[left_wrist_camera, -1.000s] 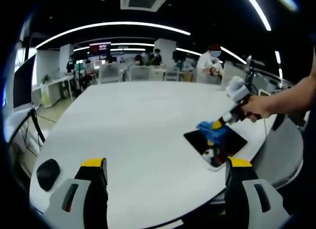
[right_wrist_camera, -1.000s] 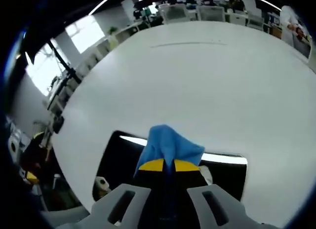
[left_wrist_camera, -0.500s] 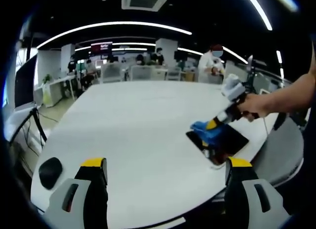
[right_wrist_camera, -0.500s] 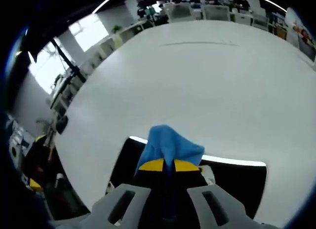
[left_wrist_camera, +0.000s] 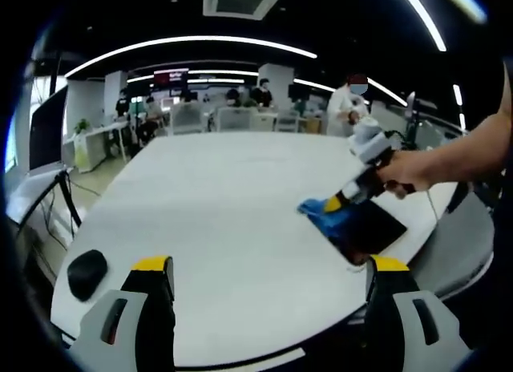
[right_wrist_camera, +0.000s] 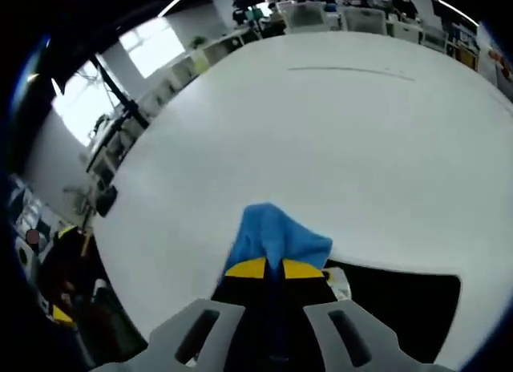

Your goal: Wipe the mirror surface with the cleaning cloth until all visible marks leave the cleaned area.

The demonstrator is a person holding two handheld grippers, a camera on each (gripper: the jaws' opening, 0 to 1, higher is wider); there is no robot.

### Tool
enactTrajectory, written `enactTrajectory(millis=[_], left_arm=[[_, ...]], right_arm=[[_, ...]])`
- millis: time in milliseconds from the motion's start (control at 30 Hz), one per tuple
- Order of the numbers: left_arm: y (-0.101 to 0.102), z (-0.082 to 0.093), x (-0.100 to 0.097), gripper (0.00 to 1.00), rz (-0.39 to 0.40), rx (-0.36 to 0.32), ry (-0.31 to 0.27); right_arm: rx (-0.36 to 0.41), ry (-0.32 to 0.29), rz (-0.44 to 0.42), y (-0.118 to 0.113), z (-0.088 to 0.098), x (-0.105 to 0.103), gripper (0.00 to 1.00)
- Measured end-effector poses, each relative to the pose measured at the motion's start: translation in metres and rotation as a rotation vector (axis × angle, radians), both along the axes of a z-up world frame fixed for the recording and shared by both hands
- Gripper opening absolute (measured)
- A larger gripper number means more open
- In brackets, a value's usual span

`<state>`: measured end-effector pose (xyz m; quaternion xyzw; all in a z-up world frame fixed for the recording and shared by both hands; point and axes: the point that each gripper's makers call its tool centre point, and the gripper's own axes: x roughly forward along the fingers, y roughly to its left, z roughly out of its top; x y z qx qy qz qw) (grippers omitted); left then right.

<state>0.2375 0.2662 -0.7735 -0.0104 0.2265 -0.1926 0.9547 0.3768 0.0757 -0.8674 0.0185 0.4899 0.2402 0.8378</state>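
Note:
The dark rectangular mirror [left_wrist_camera: 367, 230] lies flat on the white round table [left_wrist_camera: 216, 196], near its right edge. A person's hand [left_wrist_camera: 403, 174] holds my right gripper [left_wrist_camera: 330, 204], which presses a blue cleaning cloth [left_wrist_camera: 317, 214] at the mirror's left end. In the right gripper view, my right gripper [right_wrist_camera: 274, 268] is shut on the blue cloth [right_wrist_camera: 276, 234], which overhangs the mirror's [right_wrist_camera: 401, 296] edge onto the table [right_wrist_camera: 321, 131]. My left gripper [left_wrist_camera: 271, 268] hovers open above the table's near side, with nothing between its fingers.
A small black rounded object [left_wrist_camera: 86, 272] rests on the table at the near left. The table edge [left_wrist_camera: 461, 256] drops off just right of the mirror. Desks, chairs and people [left_wrist_camera: 353, 107] stand far behind the table.
My right gripper has dragged the cloth leftward across the mirror to its left edge. The left gripper has barely moved.

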Motion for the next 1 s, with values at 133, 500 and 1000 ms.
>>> enactTrajectory(millis=[133,500,1000], left_arm=[[0.001,-0.001,-0.001,1.0,0.003,0.003,0.005],[-0.002,0.001,0.004,1.0,0.005,0.01,0.002],[-0.006,0.002,0.0,1.0,0.02,0.016,0.006]], right_arm=[[-0.003,-0.005,0.015,0.004,0.001,0.002,0.0],[0.041,0.024,-0.005,0.017,0.0,0.007,0.0],[0.036,-0.001,0.024,0.017,-0.001,0.006,0.0]])
